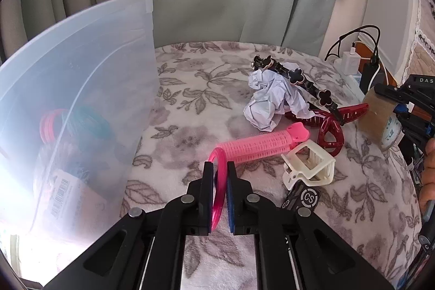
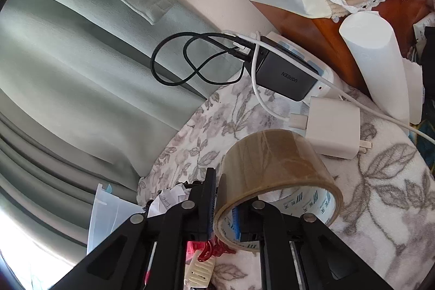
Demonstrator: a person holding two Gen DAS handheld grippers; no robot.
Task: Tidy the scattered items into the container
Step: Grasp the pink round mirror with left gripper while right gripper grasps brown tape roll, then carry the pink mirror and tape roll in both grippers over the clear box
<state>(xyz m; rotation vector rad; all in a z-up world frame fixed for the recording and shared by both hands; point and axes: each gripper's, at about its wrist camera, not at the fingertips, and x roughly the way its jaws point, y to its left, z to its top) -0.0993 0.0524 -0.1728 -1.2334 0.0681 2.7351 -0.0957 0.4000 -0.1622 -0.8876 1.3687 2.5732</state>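
Left wrist view: the left claw (image 1: 220,175) is clamped on a pink plastic ring (image 1: 219,181), its two pads pressing the band from either side so the ring stands on edge between them, its plane running along the line the claw points. The translucent plastic container (image 1: 81,89) stands immediately to the left of the claw, its near wall rising high beside it and its open top above the level of the pads; pink and teal rings already lie inside. My judgement is that the coming move turns on this: the ring must go up and leftward over that rim, not straight across. Ahead and to the right, on the floral blanket (image 1: 190,105), lie the pink hair roller (image 1: 261,146), long axis running left to right and slightly away, a cream claw clip (image 1: 310,167), a dark red hair clip (image 1: 330,132), crumpled white paper (image 1: 272,102) and a black clover headband (image 1: 296,80). These sit nearer the left claw than the right, I judge.

Right wrist view: the right claw (image 2: 225,208) is closed on the wall of a brown packing tape roll (image 2: 277,181), one pad outside the roll and the other inside its core, so the roll's open face tilts towards the camera. The container shows only as a pale corner (image 2: 106,211) low at the left, well apart from the tape, with the red clip and paper between. The tape must therefore travel leftward across the pile to reach it. Beyond the roll lie a white charger plug (image 2: 331,127) and a black charger (image 2: 285,78) with cables, just beside the roll's far edge.
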